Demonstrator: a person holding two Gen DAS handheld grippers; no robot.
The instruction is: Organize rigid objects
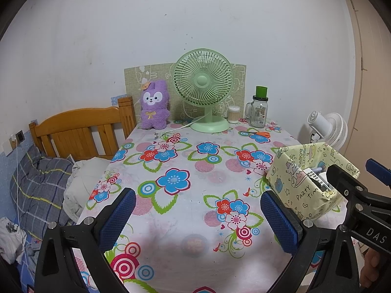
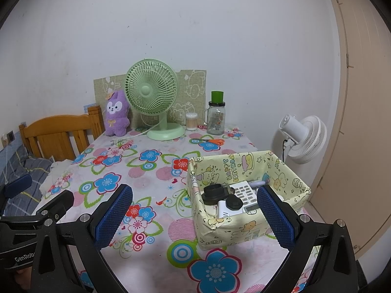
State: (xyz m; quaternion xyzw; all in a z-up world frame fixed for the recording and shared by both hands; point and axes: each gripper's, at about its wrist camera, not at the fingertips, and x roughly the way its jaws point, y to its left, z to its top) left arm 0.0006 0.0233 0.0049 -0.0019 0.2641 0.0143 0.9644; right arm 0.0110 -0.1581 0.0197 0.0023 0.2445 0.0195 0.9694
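Your left claw (image 1: 198, 217) and right claw (image 2: 194, 216) both stand apart, empty, with blue mesh-textured pads. Paper-wrapped rectangular box (image 2: 246, 195), lower right of frame, on the floral-cloth desk (image 2: 151, 171): holds a white keypad calculator (image 2: 244, 193) and black round plastic parts (image 2: 215, 193). Orange-handled scissors (image 2: 211, 142) lie centre-right, beyond it.

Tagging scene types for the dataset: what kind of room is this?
Most likely a bedroom: a wooden bed headboard with bedding sits right beside the floral-cloth table, and a purple plush toy sits by the wall.
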